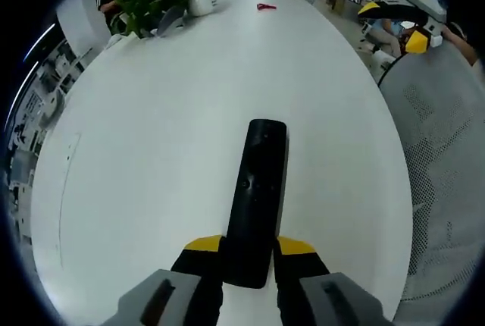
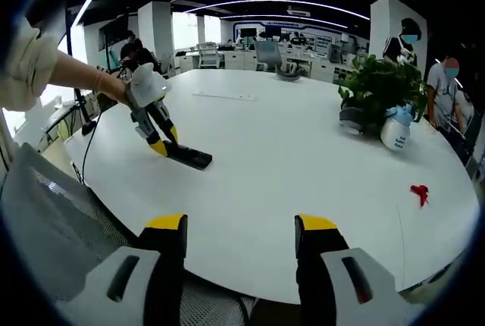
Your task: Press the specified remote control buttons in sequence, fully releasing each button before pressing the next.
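Two grippers logged, one per hand. My left gripper (image 1: 248,254) is clamped on the near end of the black remote (image 1: 256,201); its yellow-tipped jaws sit tight against both sides of the remote body. Remote runs lengthwise away from the cam, far end lying over the white table (image 1: 151,114), buttons too small to read. In the right gripper view I see the same left gripper (image 2: 163,148) from across the table, held by a person's hand (image 2: 114,87), w/ the remote (image 2: 189,158) angled down and its far end at or on the table top; contact not confirmable.

My right gripper (image 2: 241,239) is released: jaws spread wide, nothing between them, poised over the near table edge (image 2: 250,265), well apart from the remote.

Other items on table: potted plant (image 2: 383,83), white bottle (image 2: 396,133) just beside it, small red object (image 2: 419,193) nearer the table's edge. Mesh chair back (image 1: 443,174) beside the table. Office desks and ppl in bkgd.
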Demonstrator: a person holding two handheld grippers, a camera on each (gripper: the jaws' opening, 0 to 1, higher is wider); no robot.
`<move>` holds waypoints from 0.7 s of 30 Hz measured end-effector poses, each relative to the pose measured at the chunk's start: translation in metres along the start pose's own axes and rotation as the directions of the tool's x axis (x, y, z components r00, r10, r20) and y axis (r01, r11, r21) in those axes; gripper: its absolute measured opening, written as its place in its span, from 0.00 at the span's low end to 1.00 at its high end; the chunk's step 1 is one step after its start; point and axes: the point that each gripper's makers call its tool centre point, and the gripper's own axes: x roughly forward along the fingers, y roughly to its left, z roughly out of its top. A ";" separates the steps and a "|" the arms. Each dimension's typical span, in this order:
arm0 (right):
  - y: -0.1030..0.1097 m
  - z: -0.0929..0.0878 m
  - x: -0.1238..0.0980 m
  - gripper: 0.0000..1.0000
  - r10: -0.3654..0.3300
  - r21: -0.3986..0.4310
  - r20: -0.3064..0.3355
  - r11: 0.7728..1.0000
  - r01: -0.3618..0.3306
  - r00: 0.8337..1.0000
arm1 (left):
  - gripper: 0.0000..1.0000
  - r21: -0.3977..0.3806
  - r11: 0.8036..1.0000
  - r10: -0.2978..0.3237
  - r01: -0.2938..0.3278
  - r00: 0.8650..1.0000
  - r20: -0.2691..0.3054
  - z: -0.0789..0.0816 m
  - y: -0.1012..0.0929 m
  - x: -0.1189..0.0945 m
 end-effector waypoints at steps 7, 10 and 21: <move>0.001 0.000 0.000 0.59 0.002 -0.002 0.000 1.000 -0.002 1.000 | 0.25 -0.003 1.000 0.003 -0.003 1.000 0.001 0.000 -0.004 0.000; 0.001 0.000 0.000 0.59 0.002 -0.002 0.000 1.000 -0.002 1.000 | 0.24 -0.001 1.000 0.003 -0.003 1.000 0.001 -0.001 -0.007 0.000; 0.001 0.000 0.000 0.59 0.006 -0.006 -0.004 1.000 -0.006 1.000 | 0.24 -0.009 1.000 0.000 0.000 1.000 0.006 -0.003 -0.016 0.000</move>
